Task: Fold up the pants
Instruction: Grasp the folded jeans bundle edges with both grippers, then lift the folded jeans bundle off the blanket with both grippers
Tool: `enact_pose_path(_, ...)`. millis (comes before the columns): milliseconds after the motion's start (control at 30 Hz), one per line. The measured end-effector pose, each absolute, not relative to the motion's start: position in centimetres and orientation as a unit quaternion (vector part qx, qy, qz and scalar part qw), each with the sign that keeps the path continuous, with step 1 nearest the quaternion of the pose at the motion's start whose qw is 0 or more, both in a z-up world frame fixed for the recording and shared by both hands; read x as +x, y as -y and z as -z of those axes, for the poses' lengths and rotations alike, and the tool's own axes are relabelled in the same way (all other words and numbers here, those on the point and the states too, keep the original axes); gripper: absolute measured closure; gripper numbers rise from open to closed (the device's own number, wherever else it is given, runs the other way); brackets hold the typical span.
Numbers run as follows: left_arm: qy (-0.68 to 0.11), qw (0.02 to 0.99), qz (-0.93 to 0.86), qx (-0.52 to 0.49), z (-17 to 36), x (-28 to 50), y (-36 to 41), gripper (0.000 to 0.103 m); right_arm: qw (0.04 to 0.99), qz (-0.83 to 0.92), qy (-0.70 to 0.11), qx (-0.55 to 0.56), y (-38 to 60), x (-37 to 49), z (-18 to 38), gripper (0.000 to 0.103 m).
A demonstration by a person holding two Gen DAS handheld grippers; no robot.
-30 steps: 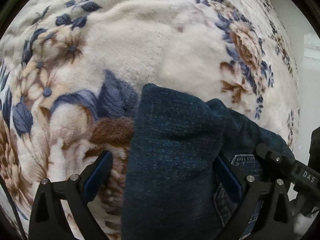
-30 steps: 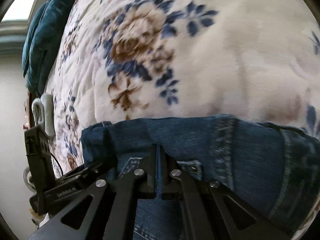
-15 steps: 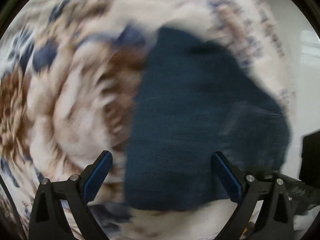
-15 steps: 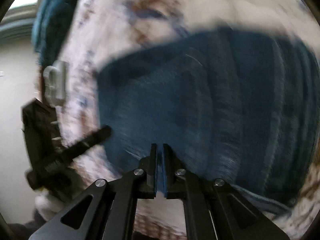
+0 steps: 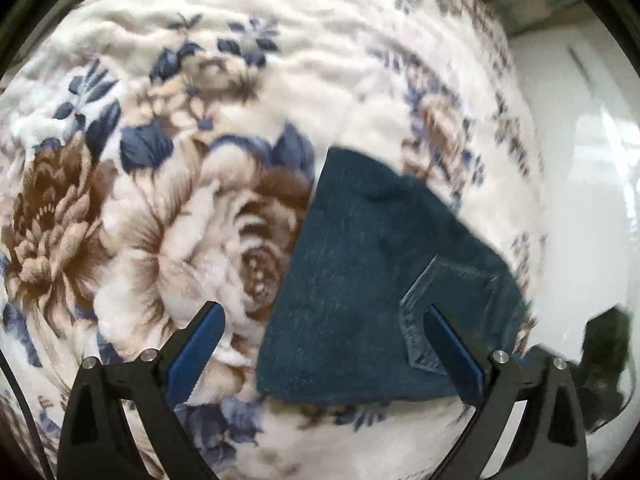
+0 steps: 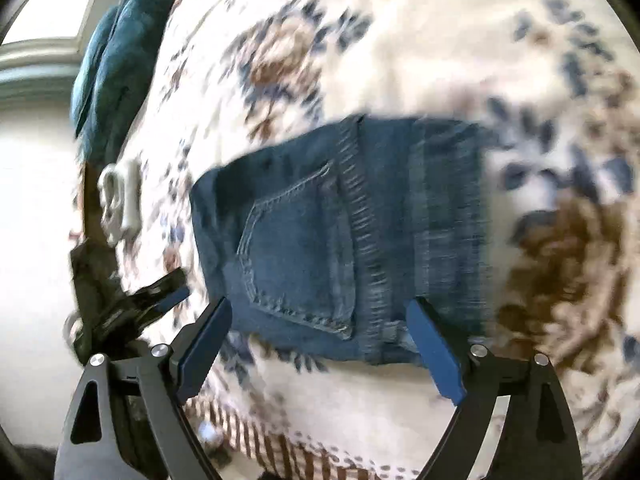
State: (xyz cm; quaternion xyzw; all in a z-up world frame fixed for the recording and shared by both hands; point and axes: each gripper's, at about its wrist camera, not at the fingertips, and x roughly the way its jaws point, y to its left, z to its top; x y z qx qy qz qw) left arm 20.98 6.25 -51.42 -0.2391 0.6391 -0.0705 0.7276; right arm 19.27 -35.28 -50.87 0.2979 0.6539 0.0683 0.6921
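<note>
The blue jeans (image 5: 372, 280) lie folded into a compact stack on the floral blanket, back pocket facing up; they also show in the right wrist view (image 6: 340, 240). My left gripper (image 5: 324, 344) is open and empty, held above the near edge of the stack. My right gripper (image 6: 320, 340) is open and empty, held just above the near edge of the jeans, with the pocket between its fingers. The left gripper also shows at the left of the right wrist view (image 6: 132, 300).
The cream blanket with brown and blue flowers (image 5: 168, 208) covers the bed. A dark teal cushion (image 6: 116, 56) lies at the far left of the bed. A white object (image 6: 120, 200) sits by the bed's left edge. The bed edge runs just below the jeans.
The right gripper has opened and let go of the jeans. Both grippers have pulled back and up, and the folded jeans now lie free on the blanket.
</note>
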Motion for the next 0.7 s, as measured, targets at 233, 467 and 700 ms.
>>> enact_pose_path(233, -0.635, 0.655, 0.05, -0.406, 54.7, 15.1, -8.5, 0.001, 0.646, 0.03, -0.616, 0.449, 38.4, 13.5, 53.6, 0.012)
enact_pose_path(467, -0.562, 0.589, 0.071, -0.577, 59.5, 11.7, -7.9, 0.003, 0.593, -0.018, -0.491, 0.639, 36.4, 8.3, 61.6, 0.012)
enact_pose_path(700, -0.52, 0.599, 0.066, -0.605, 62.4, 13.2, -6.2, 0.0, 0.594, -0.023, -0.385, 0.706, 37.6, 10.3, 66.7, 0.01)
